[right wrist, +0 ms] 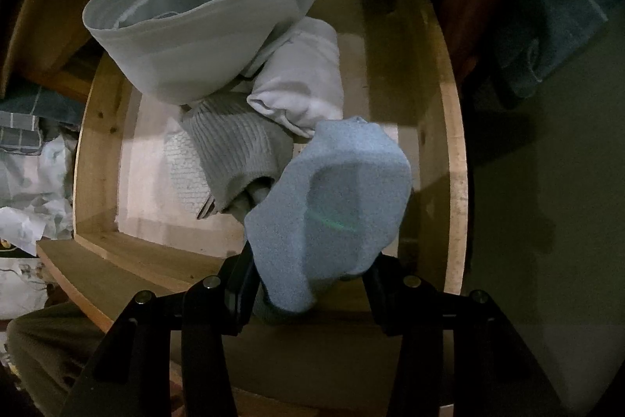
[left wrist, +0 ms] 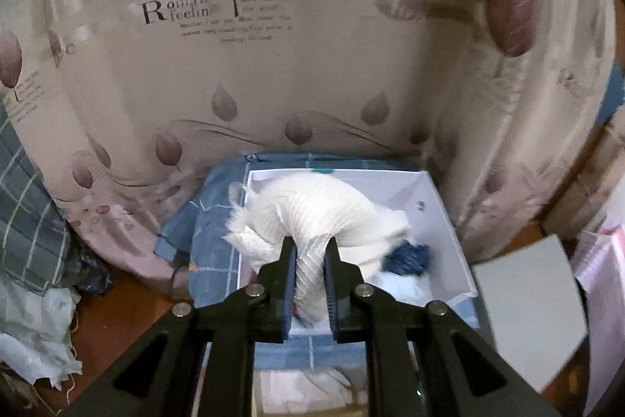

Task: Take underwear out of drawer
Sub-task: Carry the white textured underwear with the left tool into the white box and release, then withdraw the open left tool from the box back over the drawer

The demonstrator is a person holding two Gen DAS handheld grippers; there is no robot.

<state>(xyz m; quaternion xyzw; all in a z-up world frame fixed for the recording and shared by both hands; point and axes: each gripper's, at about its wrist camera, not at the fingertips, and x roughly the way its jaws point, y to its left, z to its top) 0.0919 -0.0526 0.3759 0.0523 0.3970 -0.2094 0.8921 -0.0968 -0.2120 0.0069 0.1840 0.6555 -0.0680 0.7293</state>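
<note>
**Soft cargo in both tongs as drawer is cleared**

The left tongs [left wrist: 310,253] are clamped on a white ribbed garment [left wrist: 312,217], which droops to either side of the pinch over an open white box [left wrist: 441,221] on a blue checked cloth [left wrist: 218,253]. A dark blue item [left wrist: 408,258] lies in the box just right of the tongs. The right tongs [right wrist: 308,284], pointing steeply down, grip a pale blue garment [right wrist: 332,206] that bulges ahead of them above the wooden drawer [right wrist: 453,182].

Each piece looks light, limp and unbreakable, likely to sag or snag; a pinch on a bunched fold or hem should serve. Beyond the right tongs, a grey ribbed knit [right wrist: 234,151], a white folded piece [right wrist: 304,85] and a pale upright-rimmed garment [right wrist: 195,26] crowd the drawer. The drawer's walls and a leaf-print curtain [left wrist: 273,65] hem in the withdrawal.
</note>
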